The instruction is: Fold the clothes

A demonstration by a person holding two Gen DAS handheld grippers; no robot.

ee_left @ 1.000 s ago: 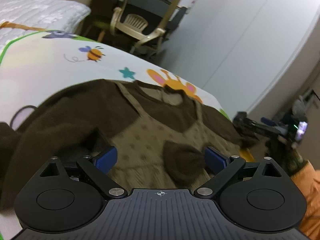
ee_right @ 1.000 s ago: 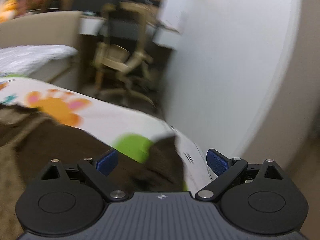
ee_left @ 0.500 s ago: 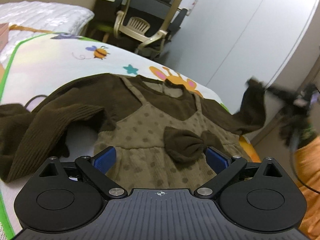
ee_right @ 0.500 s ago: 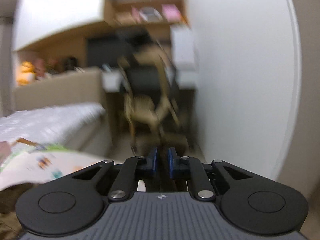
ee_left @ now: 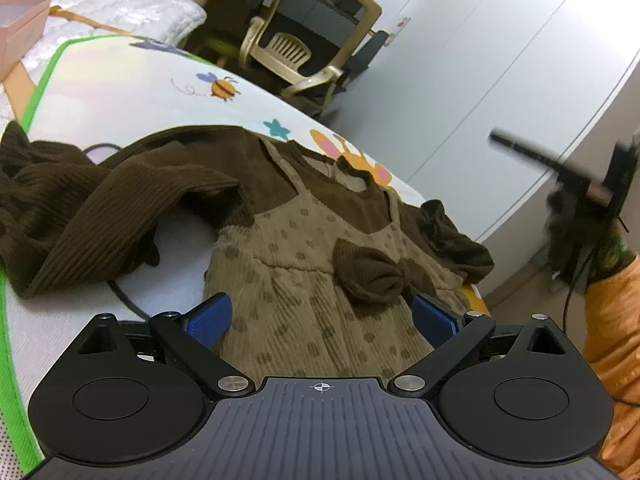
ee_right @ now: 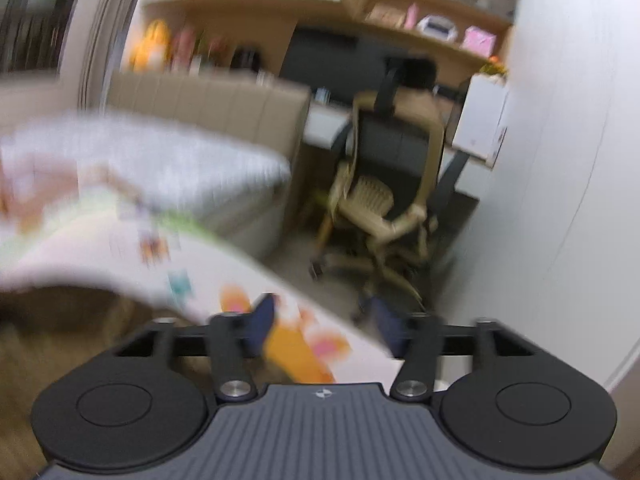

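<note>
The left wrist view was sharp and showed the one garment whole: a child's dress [ee_left: 304, 280] with a tan dotted pinafore front, dark brown knit sleeves and one brown bow [ee_left: 376, 272], lying face up on a cartoon-printed mat [ee_left: 132, 92]. The left gripper [ee_left: 324, 320] stood with its jaws wide apart and nothing clamped; the skirt of the dress lay straight ahead between the two blue pads [ee_left: 210, 318], and the bow lay just beyond the right-hand pad. One long sleeve [ee_left: 92, 216] was heaped beyond and to the left of the jaws, the other sleeve [ee_left: 452, 236] bunched up beyond and to the right. A thin dark cable [ee_left: 124, 296] ran on the mat near the left-hand pad. Only this view showed the right gripper from outside, a blur far to the right of the jaws, held above the mat's edge by a hand [ee_left: 576, 236] in a dark glove with an orange sleeve.

The right wrist view was smeared by motion. The right gripper [ee_right: 320, 328] had its jaws about halfway apart and opening, with no cloth between them; beyond them lay the mat's orange print. The dress was only a brown blur to the lower left of the jaws. One beige office chair [ee_right: 380, 200] stood farther ahead in both views.
</note>
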